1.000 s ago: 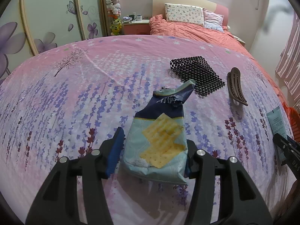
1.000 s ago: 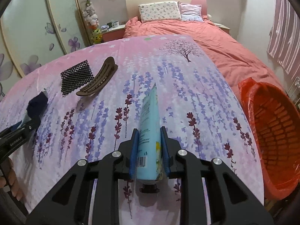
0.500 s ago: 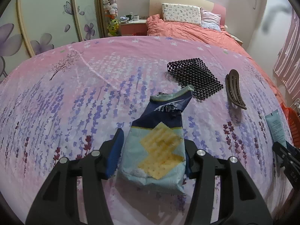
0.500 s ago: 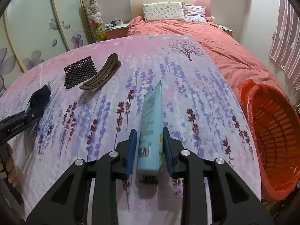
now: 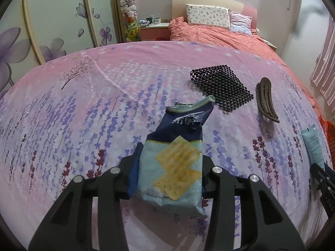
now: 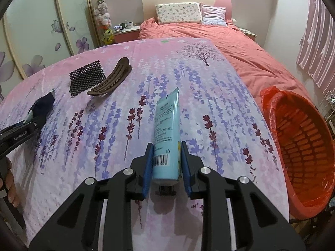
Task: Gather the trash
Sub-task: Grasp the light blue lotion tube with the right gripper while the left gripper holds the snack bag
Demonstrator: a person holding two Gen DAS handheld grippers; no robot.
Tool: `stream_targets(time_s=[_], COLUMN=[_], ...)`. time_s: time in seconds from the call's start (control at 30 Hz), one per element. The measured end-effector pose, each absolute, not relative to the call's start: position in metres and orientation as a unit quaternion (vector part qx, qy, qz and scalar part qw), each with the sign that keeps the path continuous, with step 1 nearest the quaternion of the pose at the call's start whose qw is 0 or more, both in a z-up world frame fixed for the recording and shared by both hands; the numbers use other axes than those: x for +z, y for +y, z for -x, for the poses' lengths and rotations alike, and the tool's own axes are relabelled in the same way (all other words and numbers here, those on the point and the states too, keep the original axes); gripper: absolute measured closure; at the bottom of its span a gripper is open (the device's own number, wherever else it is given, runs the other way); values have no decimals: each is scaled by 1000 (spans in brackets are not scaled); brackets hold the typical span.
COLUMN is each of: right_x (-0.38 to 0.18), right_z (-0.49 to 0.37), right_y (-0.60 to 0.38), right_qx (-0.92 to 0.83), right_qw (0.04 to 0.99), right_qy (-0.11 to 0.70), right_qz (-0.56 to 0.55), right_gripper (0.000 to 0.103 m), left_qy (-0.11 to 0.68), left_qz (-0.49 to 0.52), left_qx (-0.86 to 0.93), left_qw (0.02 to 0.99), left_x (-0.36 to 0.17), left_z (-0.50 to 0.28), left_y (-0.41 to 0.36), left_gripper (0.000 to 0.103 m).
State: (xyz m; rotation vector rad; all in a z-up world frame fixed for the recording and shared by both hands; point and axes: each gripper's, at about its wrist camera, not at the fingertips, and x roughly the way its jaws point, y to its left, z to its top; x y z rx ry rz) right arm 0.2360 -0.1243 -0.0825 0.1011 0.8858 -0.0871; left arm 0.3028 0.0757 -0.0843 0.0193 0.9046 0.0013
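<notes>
Jaws of the left gripper (image 5: pixel 168 172) clamp a cracker bag (image 5: pixel 174 163); those of the right gripper (image 6: pixel 166 167) clamp a blue tube (image 6: pixel 167 129), both above the desk (image 6: pixel 219 108). Red basket (image 6: pixel 303 152) stands off its right edge.

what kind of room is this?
Most likely a home bedroom: a made bed with pillows, a flower-patterned wardrobe, and a nightstand beside the bed.

Black beaded mat (image 5: pixel 222 90) and brown plastic hair clip (image 5: pixel 267 99) lie close together on lavender-print cloth-covered counter (image 5: pixel 94 115); coral-quilted bed (image 6: pixel 240 48) behind.
</notes>
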Motion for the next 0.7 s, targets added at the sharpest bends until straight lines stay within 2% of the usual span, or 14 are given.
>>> stream_targets(time_s=[0.1, 0.2, 0.43, 0.7], right_x=[-83, -82, -67, -22], right_z=[-230, -224, -206, -186], right_y=[-127, -130, -139, -144], right_qx=[-36, -32, -47, -63], right_qw=[902, 902, 908, 932], right_qy=[427, 426, 410, 351], right_qz=[-57, -64, -80, -70], right_gripper=[78, 78, 78, 78], left_qy=[436, 436, 412, 387], left_qz=[-4, 9, 6, -11], left_qx=[-5, -18, -27, -40], left_qw=[900, 899, 911, 921], left_x=[-84, -82, -59, -30], left_z=[-295, -284, -259, -238], left_y=[74, 73, 65, 49], left_gripper=[71, 73, 74, 73])
